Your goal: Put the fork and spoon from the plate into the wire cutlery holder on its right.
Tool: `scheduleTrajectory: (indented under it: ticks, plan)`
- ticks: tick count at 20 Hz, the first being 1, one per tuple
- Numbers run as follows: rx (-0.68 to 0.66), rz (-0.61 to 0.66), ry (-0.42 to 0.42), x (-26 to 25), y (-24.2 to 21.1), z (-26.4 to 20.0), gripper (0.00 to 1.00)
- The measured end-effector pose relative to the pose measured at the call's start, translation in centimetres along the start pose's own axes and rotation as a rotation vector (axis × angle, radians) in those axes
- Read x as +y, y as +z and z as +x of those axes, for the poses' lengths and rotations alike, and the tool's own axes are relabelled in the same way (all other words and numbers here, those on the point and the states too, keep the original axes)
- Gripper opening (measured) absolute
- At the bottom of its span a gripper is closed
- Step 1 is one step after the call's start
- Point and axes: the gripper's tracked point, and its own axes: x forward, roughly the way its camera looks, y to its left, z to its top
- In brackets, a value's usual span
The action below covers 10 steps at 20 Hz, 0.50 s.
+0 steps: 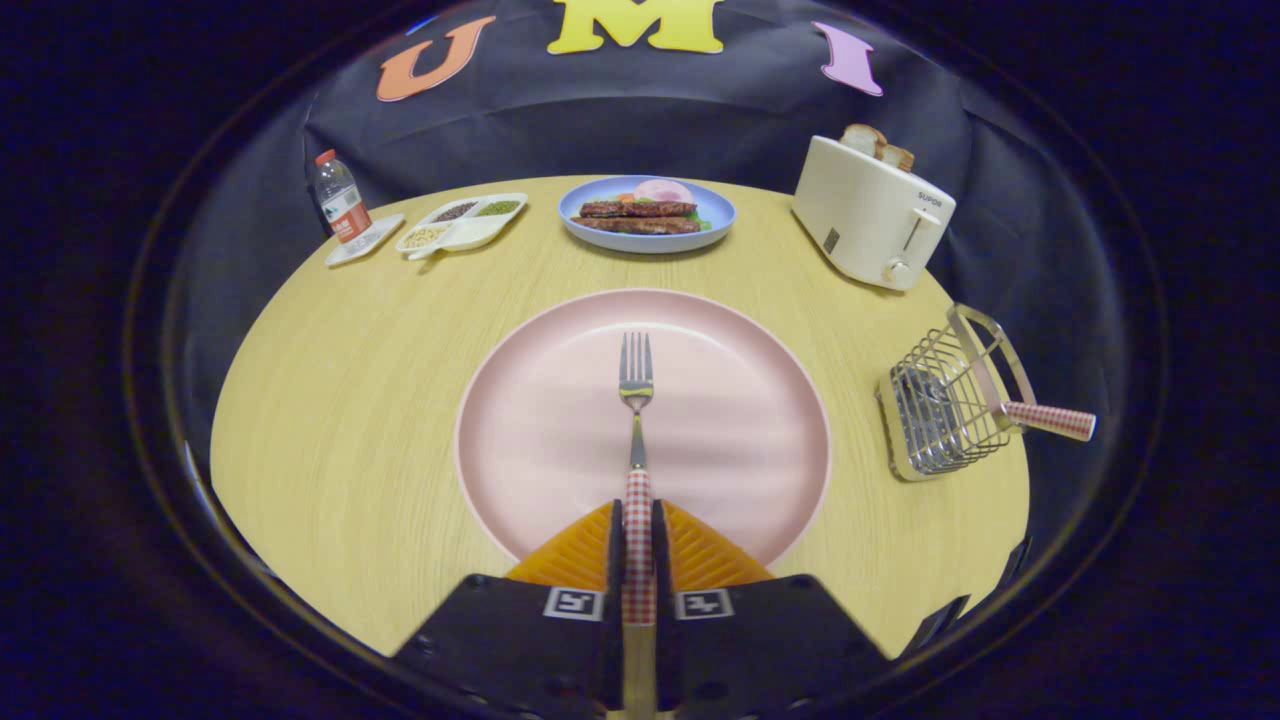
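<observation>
A steel fork with a red-checked handle lies lengthwise over the pink plate, tines pointing away from me. My gripper is shut on the fork's checked handle, which runs between both fingers. To the plate's right stands the wire cutlery holder on the wooden table. A checked handle, likely the spoon's, sticks out of the holder toward the right; its bowl is hidden inside the wires.
Beyond the pink plate sits a blue plate of food. A cream toaster with bread stands at the back right, behind the holder. A divided snack tray and a small bottle are at the back left.
</observation>
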Motion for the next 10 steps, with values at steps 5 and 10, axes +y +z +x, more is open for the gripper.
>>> scheduleTrajectory:
  ticks: [5, 10]
  plan:
    - [0.025, -0.002, 0.028, -0.7, 0.7, -1.9, 0.01]
    - [0.015, 0.051, 0.057, -3.4, 4.2, -6.1, 0.01]
